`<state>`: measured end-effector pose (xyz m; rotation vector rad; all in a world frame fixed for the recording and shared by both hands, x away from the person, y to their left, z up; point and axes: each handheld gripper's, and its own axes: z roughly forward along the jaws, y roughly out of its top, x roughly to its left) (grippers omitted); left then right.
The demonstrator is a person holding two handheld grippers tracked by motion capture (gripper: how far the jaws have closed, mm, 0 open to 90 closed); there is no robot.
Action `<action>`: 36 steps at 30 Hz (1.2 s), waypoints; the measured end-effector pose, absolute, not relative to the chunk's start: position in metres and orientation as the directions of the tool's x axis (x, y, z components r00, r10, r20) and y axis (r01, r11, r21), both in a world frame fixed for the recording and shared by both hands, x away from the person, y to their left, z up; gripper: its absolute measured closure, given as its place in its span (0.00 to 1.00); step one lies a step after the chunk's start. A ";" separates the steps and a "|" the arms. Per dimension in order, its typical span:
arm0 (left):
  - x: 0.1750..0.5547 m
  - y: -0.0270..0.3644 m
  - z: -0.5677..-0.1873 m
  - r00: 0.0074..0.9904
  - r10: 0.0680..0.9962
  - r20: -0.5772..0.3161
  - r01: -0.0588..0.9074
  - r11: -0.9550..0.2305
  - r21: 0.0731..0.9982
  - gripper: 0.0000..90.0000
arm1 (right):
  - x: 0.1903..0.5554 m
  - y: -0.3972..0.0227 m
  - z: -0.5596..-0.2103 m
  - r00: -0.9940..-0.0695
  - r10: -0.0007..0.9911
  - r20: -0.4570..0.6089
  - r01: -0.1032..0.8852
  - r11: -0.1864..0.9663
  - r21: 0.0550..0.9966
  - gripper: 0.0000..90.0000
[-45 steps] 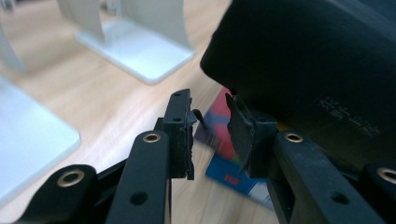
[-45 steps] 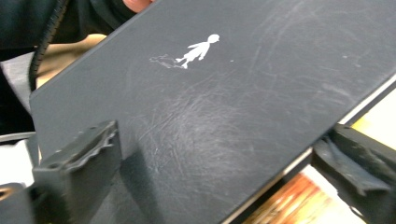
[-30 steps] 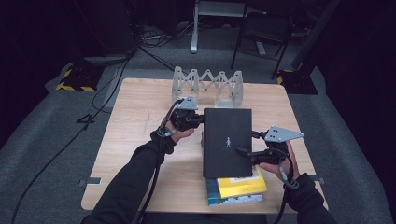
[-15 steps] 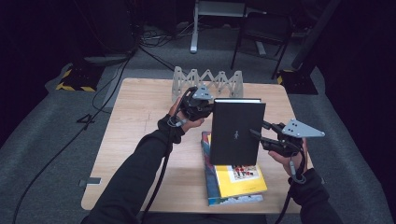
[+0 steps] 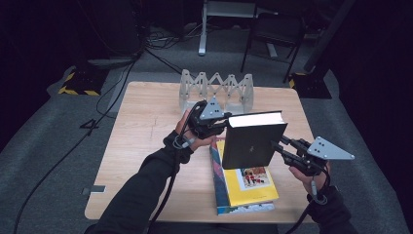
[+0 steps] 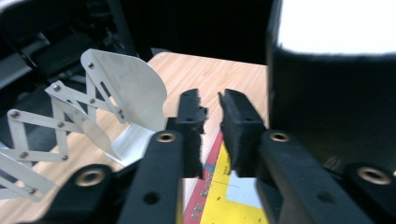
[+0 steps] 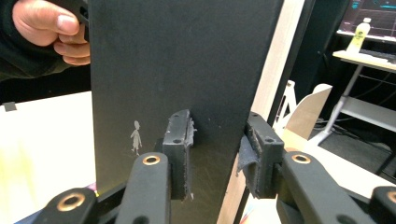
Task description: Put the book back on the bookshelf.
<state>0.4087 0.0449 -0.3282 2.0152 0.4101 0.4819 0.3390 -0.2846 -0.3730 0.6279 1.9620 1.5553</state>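
The black book [image 5: 254, 141] stands lifted on edge above the yellow book [image 5: 248, 187], pinched in the right gripper [image 7: 217, 154], whose jaws have just been closing on its cover. The left gripper [image 6: 212, 123] sits beside it with nothing between its jaws — they have just been opening a little. Next, by my reading, comes carrying it to the folding white rack [image 5: 216, 90] at the far edge of the wooden table [image 5: 141, 146] — squarely into a slot. Dark room, grey floor.

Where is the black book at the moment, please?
In the high view the black book stands upright at centre-right, above the yellow book, between the left gripper and right gripper, in front of the rack.
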 end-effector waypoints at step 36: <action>0.368 0.024 -0.414 0.913 0.403 0.057 0.133 -0.427 0.895 0.42 | 0.325 -0.290 -0.376 -0.746 0.645 -0.165 -0.012 0.236 0.972 0.76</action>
